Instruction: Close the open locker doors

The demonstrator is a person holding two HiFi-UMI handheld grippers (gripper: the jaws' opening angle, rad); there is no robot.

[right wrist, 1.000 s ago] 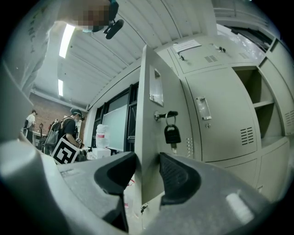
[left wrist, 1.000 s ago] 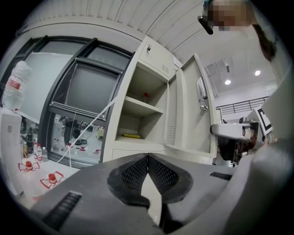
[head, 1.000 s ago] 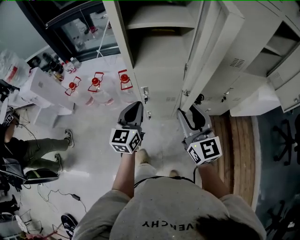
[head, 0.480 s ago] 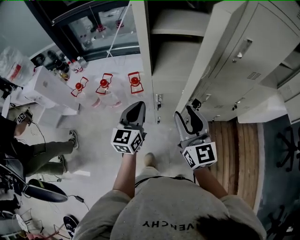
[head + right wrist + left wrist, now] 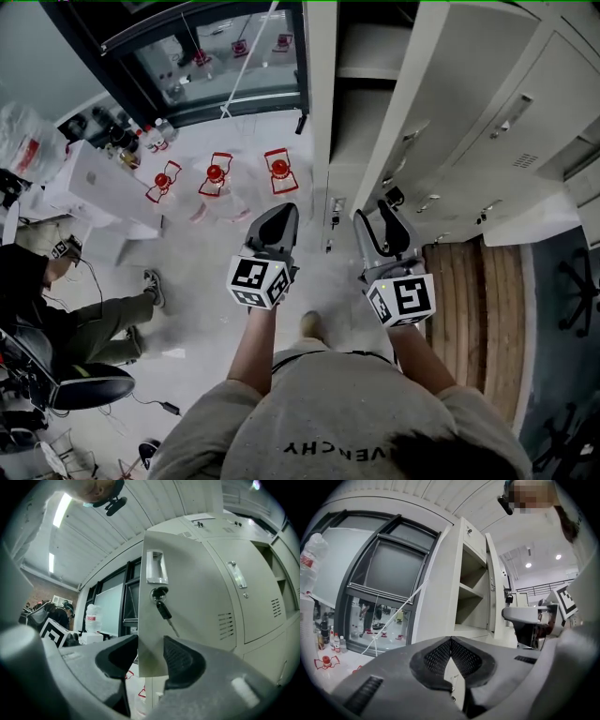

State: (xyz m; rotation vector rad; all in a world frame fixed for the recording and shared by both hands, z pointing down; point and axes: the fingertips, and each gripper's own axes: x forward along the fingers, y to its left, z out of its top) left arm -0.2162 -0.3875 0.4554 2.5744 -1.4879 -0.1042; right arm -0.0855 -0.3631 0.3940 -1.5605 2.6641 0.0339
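The person's right gripper (image 5: 150,641) has its two grey jaws apart and holds nothing. The free vertical edge of a tall, pale beige metal locker door (image 5: 187,597) shows in the gap between them; whether a pad touches that door cannot be told. Seen from the head, this gripper (image 5: 386,214) is just beside the door's (image 5: 441,75) lower free edge. The left gripper (image 5: 450,641) has its jaws pressed together and is also empty. It hangs near the door, on its hinge-less side (image 5: 281,214), touching nothing.

On the door's face, just above the right gripper, a small dark key (image 5: 161,604) hangs from the lock. A recessed silver handle (image 5: 156,566) sits directly above the key. Behind the door is the open beige locker compartment (image 5: 471,597) with a shelf inside. Beyond the door's far side, another locker with shelves (image 5: 279,569) also looks open. Well apart from the door, three red-capped clear bottles (image 5: 216,173) stand on the pale floor, and farther out a seated person's legs (image 5: 94,314) show.

The step in hand looks like swinging this door shut. To do it well, press a jaw flat against the door's face near its free edge, below the hanging key. That should avoid knocking or bending the key. Push steadily toward the compartment until the door meets the frame. Keep the left gripper clear of the closing gap.
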